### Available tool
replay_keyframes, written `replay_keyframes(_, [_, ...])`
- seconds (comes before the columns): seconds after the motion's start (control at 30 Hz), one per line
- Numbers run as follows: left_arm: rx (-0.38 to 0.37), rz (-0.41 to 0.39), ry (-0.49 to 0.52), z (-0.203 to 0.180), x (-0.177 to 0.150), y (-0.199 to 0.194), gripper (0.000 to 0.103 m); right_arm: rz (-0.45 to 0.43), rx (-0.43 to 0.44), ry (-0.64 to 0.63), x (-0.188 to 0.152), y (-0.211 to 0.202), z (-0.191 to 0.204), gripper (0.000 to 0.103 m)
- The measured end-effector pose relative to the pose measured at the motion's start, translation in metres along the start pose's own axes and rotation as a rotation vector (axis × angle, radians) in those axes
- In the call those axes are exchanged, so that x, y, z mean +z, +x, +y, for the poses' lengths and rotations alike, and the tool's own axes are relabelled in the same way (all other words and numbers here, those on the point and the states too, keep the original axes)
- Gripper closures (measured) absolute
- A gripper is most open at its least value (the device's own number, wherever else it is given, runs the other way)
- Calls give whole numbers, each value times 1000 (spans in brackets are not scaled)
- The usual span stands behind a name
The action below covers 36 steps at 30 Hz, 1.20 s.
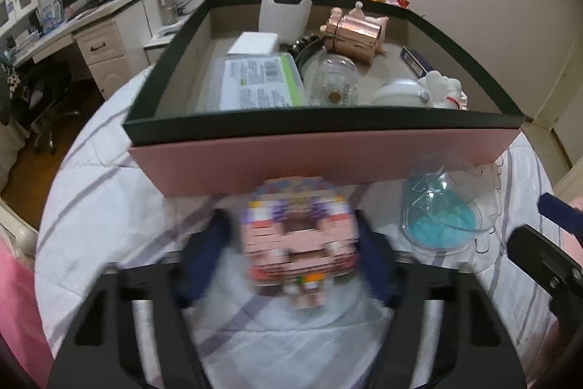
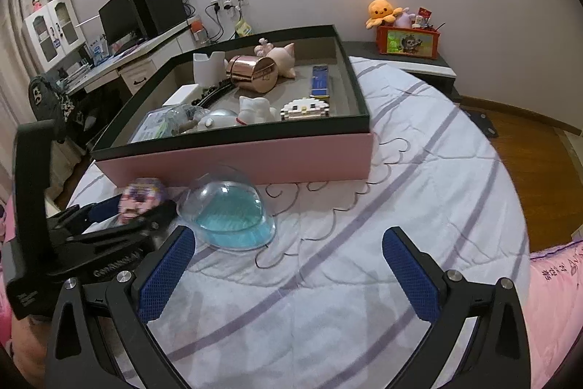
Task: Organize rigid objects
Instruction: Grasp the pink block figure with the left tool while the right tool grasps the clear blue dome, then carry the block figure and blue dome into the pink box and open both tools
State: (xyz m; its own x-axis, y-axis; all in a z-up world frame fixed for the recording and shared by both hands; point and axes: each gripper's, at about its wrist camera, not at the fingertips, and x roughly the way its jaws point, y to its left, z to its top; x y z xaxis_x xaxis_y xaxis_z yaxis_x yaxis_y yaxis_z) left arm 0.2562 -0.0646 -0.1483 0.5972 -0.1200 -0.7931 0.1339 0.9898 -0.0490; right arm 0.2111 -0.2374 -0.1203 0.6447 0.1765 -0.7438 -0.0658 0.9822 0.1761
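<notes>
The left tool (image 1: 298,243) grips a pink block figure (image 1: 300,239) before the box (image 1: 320,155), while the right tool (image 2: 288,274) hangs wide open and empty over the bed (image 2: 364,225).

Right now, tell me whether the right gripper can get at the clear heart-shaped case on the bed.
Probably yes: the right gripper is open and empty, and the clear heart-shaped case lies just ahead-left, nothing between.

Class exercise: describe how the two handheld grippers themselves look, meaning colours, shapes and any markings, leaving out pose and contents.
Both are black, angular frames with triangular cut-outs. The right gripper has textured blue pads and silver bolts; the left gripper has blue pads too, blurred. White lettering on its body is unreadable. No cables show.
</notes>
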Motion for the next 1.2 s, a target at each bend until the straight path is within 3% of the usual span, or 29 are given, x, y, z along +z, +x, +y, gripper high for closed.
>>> replay_keyframes(0.07, [-39, 2, -8, 8, -1, -3, 48, 9, 6, -13, 1, 6, 3, 0])
replay_keyframes(0.37, [-44, -4, -34, 32, -17, -21, 48, 60, 46, -127, 9, 39, 32, 0])
replay_keyframes(0.47, [-44, -4, -36, 34, -18, -22, 48, 85, 46, -165, 7, 54, 41, 8])
replay_keyframes(0.57, [-48, -4, -34, 34, -19, -24, 48, 73, 32, -195, 6, 50, 46, 33])
replay_keyframes(0.87, [-72, -25, -30, 31, -19, -36, 48, 56, 94, -173, -1, 18, 39, 33])
replay_keyframes(1.2, [-83, -115, -23, 33, 12, -65, 48, -48, 132, -170, 37, -17, 40, 33])
